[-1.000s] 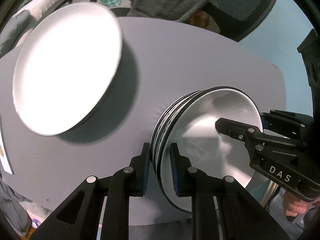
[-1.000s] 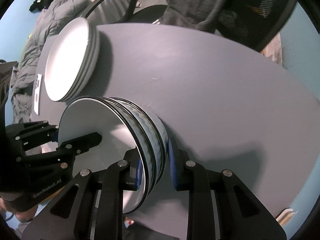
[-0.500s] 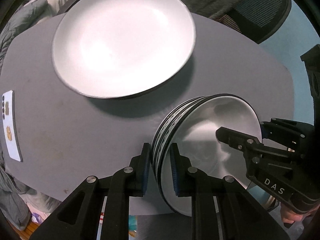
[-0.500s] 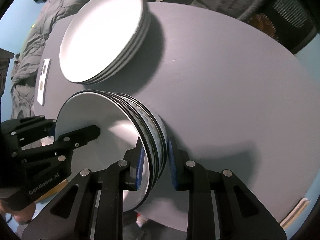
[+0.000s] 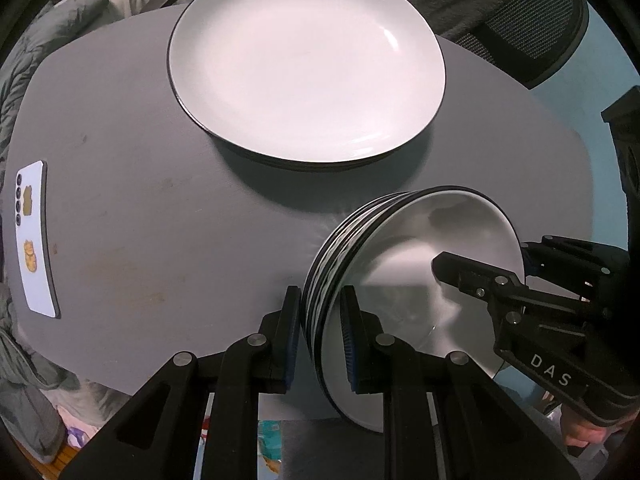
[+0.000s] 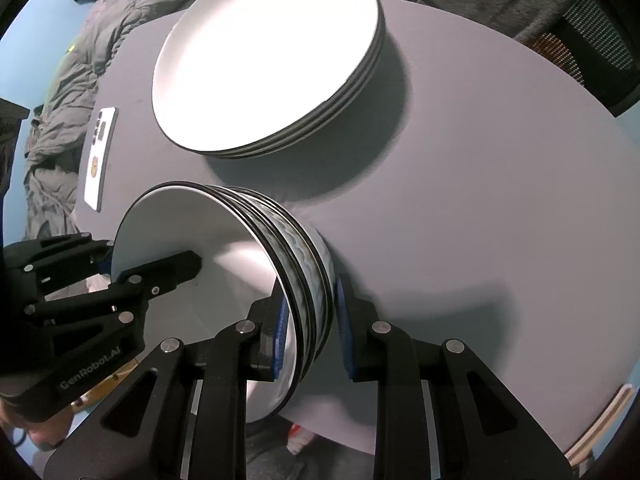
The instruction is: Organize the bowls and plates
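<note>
Left wrist view shows your left gripper (image 5: 319,336) clamped on the rim of a stack of bowls (image 5: 404,280), its blue pads pressing the nested rims from either side. Your right gripper (image 5: 480,276) reaches in from the far side of that same stack, one black finger lying across the white inside of the top bowl. Seen from the right wrist, the right gripper (image 6: 310,330) is likewise closed on the stack of bowls (image 6: 256,248), one pad inside the top bowl and the other against the ribbed outer wall, while the left gripper (image 6: 120,268) grips the opposite rim. You hold the bowls between both tools over the near edge of the grey table (image 5: 160,220), and I cannot tell whether the stack touches the tabletop. Beyond the bowls, near the table's far edge, sits a stack of white plates (image 5: 306,64) with dark rims, well apart from the bowls. A phone (image 5: 34,236) lies flat at the table's left edge, left of the plates.
</note>
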Available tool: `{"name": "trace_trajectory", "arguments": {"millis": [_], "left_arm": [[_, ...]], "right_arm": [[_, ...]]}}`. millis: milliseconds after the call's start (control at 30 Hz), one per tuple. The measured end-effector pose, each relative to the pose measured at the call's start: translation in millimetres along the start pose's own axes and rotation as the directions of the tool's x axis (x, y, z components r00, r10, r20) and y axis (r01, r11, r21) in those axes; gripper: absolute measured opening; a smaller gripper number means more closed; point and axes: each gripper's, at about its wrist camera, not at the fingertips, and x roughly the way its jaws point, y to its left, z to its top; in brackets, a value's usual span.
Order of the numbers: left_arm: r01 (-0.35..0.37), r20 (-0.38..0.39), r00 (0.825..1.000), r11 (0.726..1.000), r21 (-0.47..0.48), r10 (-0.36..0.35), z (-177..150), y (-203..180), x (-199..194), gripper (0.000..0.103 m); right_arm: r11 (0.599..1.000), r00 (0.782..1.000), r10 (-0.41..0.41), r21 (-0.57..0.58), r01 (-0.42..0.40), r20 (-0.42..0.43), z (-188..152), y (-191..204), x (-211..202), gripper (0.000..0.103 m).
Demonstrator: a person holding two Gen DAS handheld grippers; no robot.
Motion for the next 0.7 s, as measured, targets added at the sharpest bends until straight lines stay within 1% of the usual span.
{"name": "trace_trajectory", "arguments": {"millis": [133,200,267,333,400,467,567,667,700], "left_arm": [[0.008,0.005,1.0,1.0,0.02,-0.008,-4,2,-3,0.019],[0.005,0.01,1.0,0.999,0.031,-0.005,-7,3,-4,0.02],[0.0,0.008,1.0,0.999,0.036,0.0,-9,8,-5,0.027],[0.012,0.007,1.0,0.999,0.037,-0.012,-12,13,-5,0.03],[0.029,0.011,1.0,0.999,0.036,-0.029,-12,17,-4,0.033],[0.043,0.011,0.999,0.999,0.027,-0.043,-11,21,-2,0.039],[0.075,0.008,0.997,0.997,0.009,-0.075,-9,27,0,0.041],[0.095,0.004,0.995,0.995,-0.002,-0.095,-8,31,2,0.047],[0.1,0.002,0.995,0.995,-0.003,-0.1,-7,32,3,0.047]], "right_arm": [[1.0,1.0,-0.015,-0.005,0.015,0.006,-2,-2,-3,0.023],[1.0,1.0,0.0,0.023,0.0,0.013,-3,-7,-4,0.025],[0.999,1.0,0.017,0.05,-0.018,0.021,-4,-11,-6,0.025],[0.997,0.999,0.017,0.079,-0.019,0.031,-6,-13,-7,0.025],[0.995,0.999,0.019,0.093,-0.022,0.033,-8,-11,-7,0.033],[0.996,0.999,0.015,0.093,-0.019,0.035,-11,-8,-6,0.033],[0.996,0.999,0.007,0.085,-0.011,0.042,-13,-5,-6,0.034],[0.996,0.999,0.008,0.088,-0.012,0.046,-12,-4,-5,0.034],[0.996,0.999,0.008,0.09,-0.012,0.046,-12,-4,-5,0.034]]}}
